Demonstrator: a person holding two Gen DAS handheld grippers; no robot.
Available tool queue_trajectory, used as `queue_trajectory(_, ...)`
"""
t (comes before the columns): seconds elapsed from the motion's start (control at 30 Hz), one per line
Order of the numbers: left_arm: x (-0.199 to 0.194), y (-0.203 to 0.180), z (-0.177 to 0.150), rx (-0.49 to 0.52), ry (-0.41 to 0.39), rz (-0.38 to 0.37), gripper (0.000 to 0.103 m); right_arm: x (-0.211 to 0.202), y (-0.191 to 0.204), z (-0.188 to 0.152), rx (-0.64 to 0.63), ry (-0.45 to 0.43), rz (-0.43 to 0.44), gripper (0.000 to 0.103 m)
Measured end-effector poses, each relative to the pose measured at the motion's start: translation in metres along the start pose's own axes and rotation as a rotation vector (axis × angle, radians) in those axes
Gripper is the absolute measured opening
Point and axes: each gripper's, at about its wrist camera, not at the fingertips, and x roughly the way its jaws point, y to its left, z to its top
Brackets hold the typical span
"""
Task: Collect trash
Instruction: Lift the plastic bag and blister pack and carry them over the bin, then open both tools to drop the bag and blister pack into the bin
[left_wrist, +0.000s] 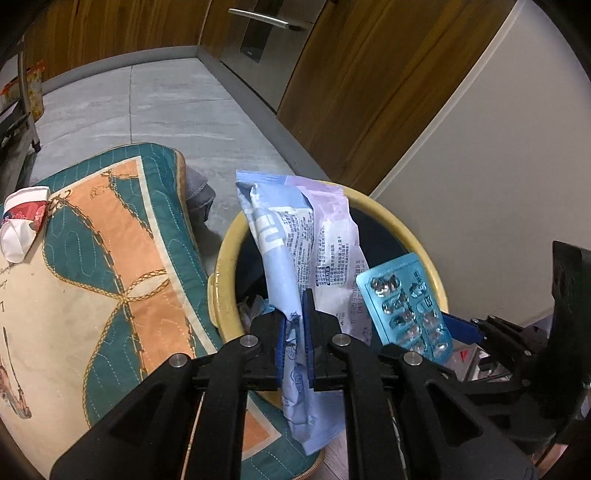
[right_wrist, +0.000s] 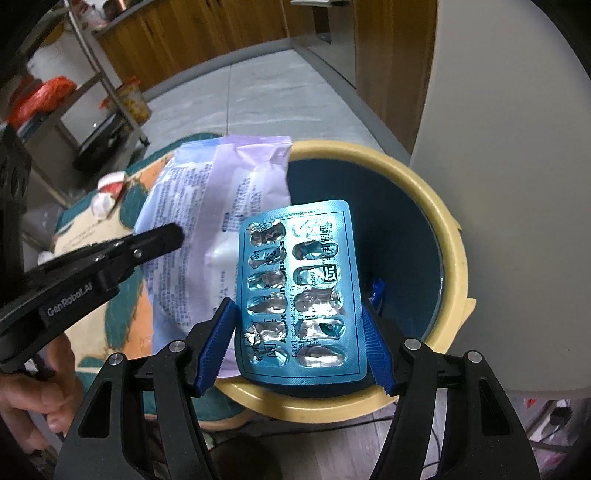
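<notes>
— Blue pads of the right gripper (right_wrist: 299, 343) clamp the blister pack (right_wrist: 301, 291) by its long edges, its length pointing out over the bin (right_wrist: 448, 236).

— And the left gripper (left_wrist: 295, 343)?

— Pinching the wrapper (left_wrist: 295, 236), which stands up over the near rim. Both hang above the opening; the pack sits deeper in.

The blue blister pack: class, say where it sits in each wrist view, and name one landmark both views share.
Left wrist: blister pack at right of centre, over the bin, beside the wrapper.
Right wrist: blister pack in the centre, between the right gripper fingers.
Shared landmark: the yellow-rimmed bin.
</notes>
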Motion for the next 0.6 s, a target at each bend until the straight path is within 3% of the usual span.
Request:
queue_trajectory(0.2, 0.002, 0.003, 0.000, -0.005, 0.008, 0.010, 0.013, 0.002, -0.002, -0.001, -0.003, 0.010, -0.006, 0.067)
queue_trajectory(0.37, -0.008, 0.010, 0.004, -0.048, -0.019, -0.026, 0.042, 0.002, -0.006, -0.004, -0.001, 0.018, -0.007, 0.067)
queue_trajectory(0.6, -0.020, 0.016, 0.010, -0.066, -0.051, -0.033, 0.049, 0.002, -0.011, -0.004, 0.003, 0.018, -0.007, 0.067)
